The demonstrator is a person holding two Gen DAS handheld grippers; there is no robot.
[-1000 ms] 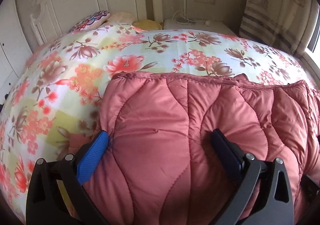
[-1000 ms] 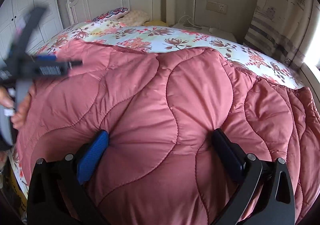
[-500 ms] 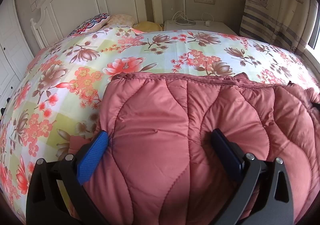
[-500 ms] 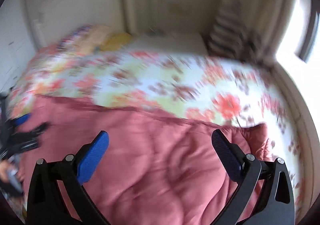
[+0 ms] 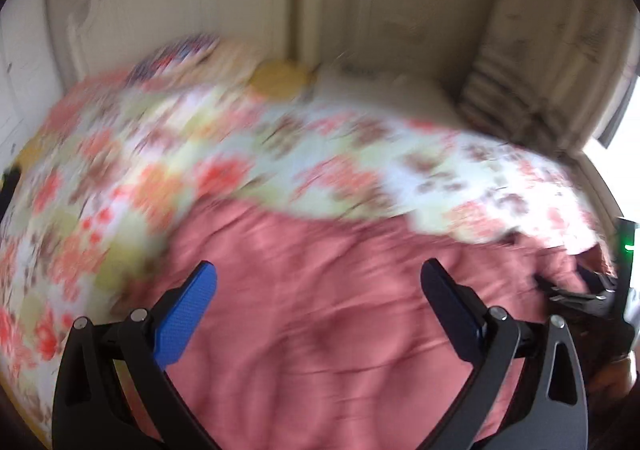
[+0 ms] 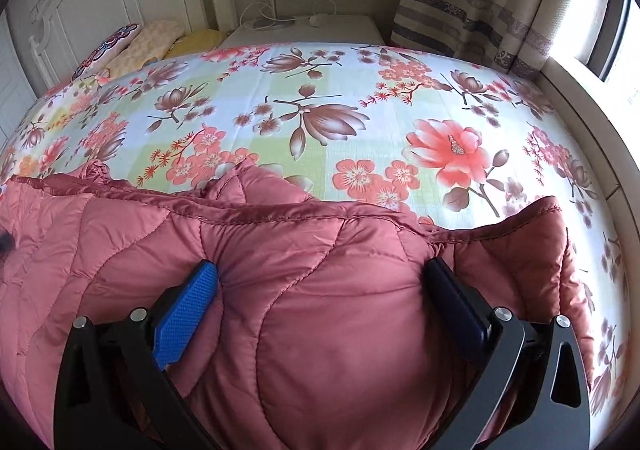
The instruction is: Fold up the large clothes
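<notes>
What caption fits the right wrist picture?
Right gripper pressing its open fingers into a pink quilted coat on a flowered bedsheet.

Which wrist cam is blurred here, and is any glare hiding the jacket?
Left wrist: heavy motion blur on the bedsheet and jacket; only the left gripper is sharp, open over the fabric. Right wrist: sharp throughout, with the window blown out at the right edge but no glare on the jacket; right gripper pressed into it, strong fisheye bowing.
</notes>
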